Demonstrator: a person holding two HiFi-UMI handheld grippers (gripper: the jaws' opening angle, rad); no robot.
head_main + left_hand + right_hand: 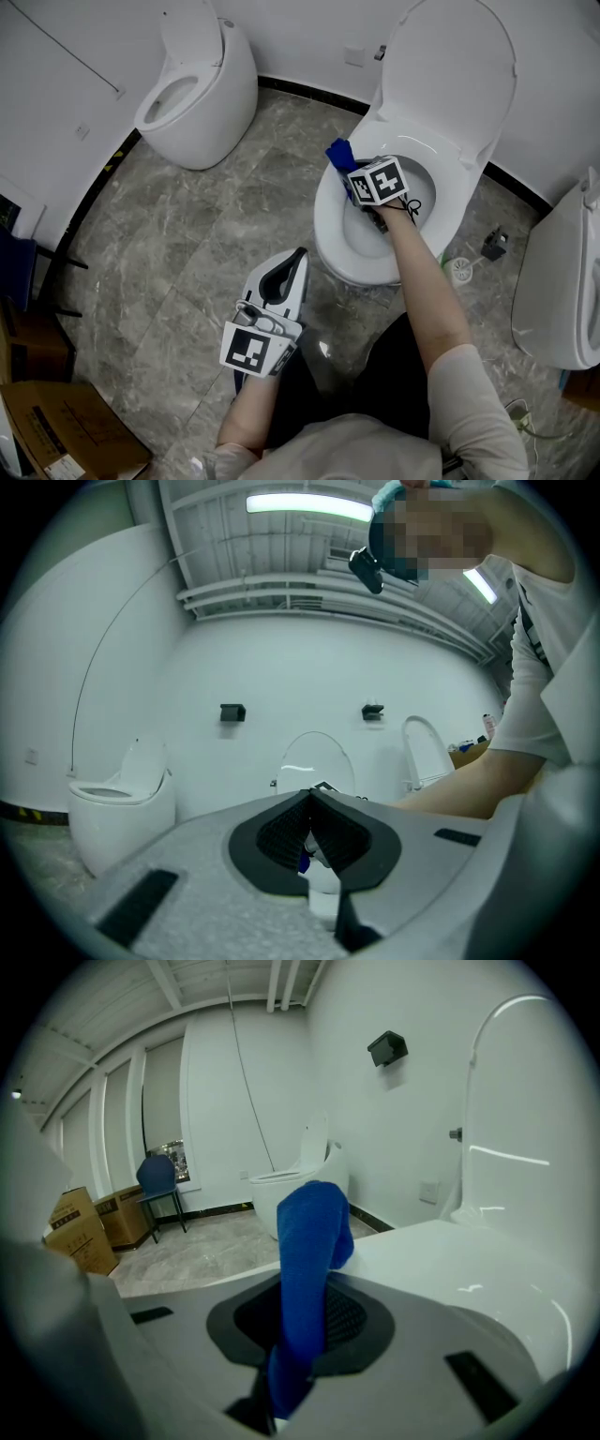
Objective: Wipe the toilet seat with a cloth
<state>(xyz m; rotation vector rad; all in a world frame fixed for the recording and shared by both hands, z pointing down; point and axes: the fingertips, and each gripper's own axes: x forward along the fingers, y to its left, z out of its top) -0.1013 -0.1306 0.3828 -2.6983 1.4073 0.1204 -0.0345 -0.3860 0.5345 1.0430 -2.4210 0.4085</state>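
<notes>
1. The right gripper [354,174] is clamped on the blue cloth [338,154], which sticks up from its jaws at the left side of the toilet seat [327,220]. The lid [452,66] is raised.
2. The left gripper [296,264] hangs just in front of the toilet seat, its jaws pressed together on nothing.
3. Wiping seems to be at the seat's left side. Cloth contact is hard to confirm, and most of the ring probably remains.

Bright, even indoor light with soft shadows. The ceiling strip lamp [309,505] burns out white in the left gripper view. Both gripper views bow strongly and darken at their round edges. Small glints sit on the toilet seat [473,1288].
</notes>
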